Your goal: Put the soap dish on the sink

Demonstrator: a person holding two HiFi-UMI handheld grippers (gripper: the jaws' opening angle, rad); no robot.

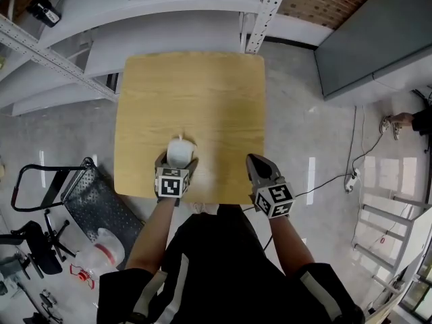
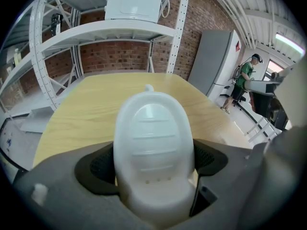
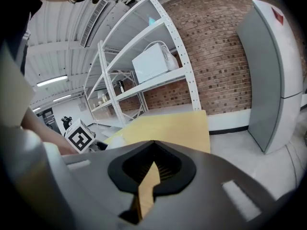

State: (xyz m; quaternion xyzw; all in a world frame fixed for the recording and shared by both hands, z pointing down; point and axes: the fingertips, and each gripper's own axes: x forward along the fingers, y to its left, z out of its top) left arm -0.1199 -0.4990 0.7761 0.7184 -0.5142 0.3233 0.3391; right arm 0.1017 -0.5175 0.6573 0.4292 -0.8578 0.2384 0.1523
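Note:
A white oval soap dish [image 1: 180, 152] with ribs inside hangs just above the near part of the wooden table [image 1: 192, 93]. My left gripper [image 1: 177, 156] is shut on the soap dish [image 2: 153, 143], which fills the space between the jaws of the left gripper [image 2: 154, 169] in its own view. My right gripper [image 1: 254, 160] hovers over the table's near right corner, apart from the dish. In the right gripper view, the right gripper [image 3: 152, 164] is shut with nothing between its jaws, and the tabletop [image 3: 168, 126] shows beyond them.
White metal shelving [image 1: 61, 59] stands behind and left of the table, with a white appliance [image 2: 134, 4] on it. A grey cabinet [image 1: 378, 39] is at the far right. A black perforated cart [image 1: 91, 204] sits at the left. A cable and power strip [image 1: 351, 179] lie on the floor.

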